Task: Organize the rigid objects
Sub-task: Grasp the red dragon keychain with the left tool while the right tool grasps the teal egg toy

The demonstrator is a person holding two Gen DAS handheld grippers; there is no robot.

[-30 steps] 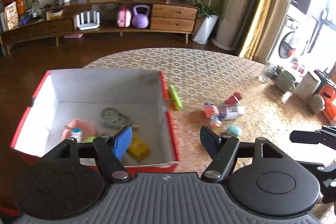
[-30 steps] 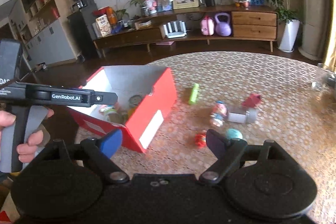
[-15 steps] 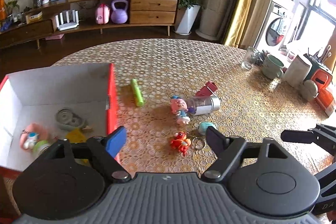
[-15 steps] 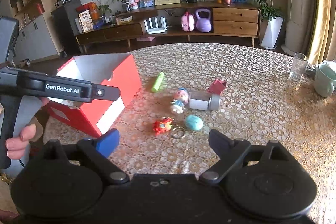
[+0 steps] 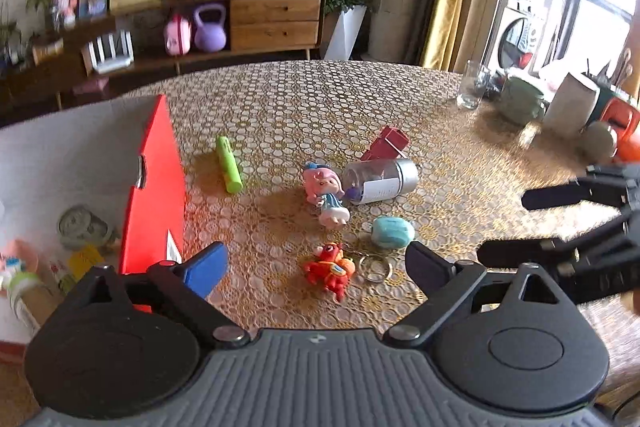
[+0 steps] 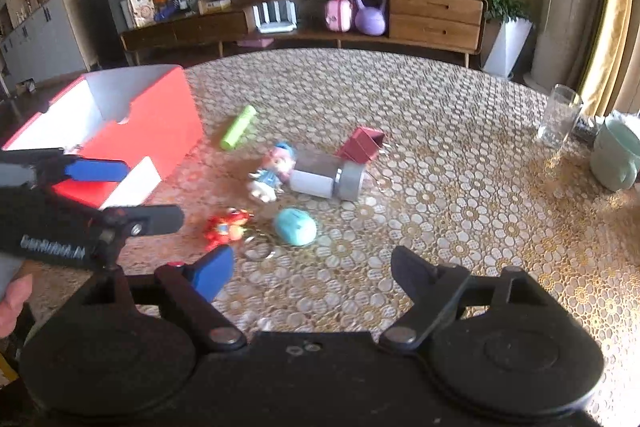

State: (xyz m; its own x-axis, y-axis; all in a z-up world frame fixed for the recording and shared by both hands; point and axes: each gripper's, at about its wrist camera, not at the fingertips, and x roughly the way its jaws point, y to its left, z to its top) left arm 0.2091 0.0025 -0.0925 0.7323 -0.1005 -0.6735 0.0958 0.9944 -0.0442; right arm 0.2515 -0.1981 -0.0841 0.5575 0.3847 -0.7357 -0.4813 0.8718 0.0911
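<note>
Loose items lie on the patterned table: a red dragon keychain (image 5: pixel 330 270) (image 6: pixel 225 225), a teal egg-shaped toy (image 5: pixel 391 231) (image 6: pixel 296 225), a pink-haired doll (image 5: pixel 326 193) (image 6: pixel 272 169), a clear bottle with a grey cap (image 5: pixel 380 181) (image 6: pixel 328 181), a dark red clip (image 5: pixel 386 143) (image 6: pixel 362 143) and a green tube (image 5: pixel 229 164) (image 6: pixel 239 127). A red box (image 5: pixel 154 187) (image 6: pixel 132 131) stands at the left and holds several items. My left gripper (image 5: pixel 316 263) is open and empty just before the keychain. My right gripper (image 6: pixel 312 269) is open and empty, near the teal toy.
A drinking glass (image 5: pixel 472 87) (image 6: pixel 558 117), a green mug (image 5: pixel 520 99) (image 6: pixel 616 155) and other kitchen items stand at the table's right edge. A wooden sideboard (image 6: pixel 320 15) runs along the far wall beyond the table.
My left gripper has swung right, away from over the red box, to face the loose toys. My right gripper has moved forward and right toward the same toys. Both stay open.
</note>
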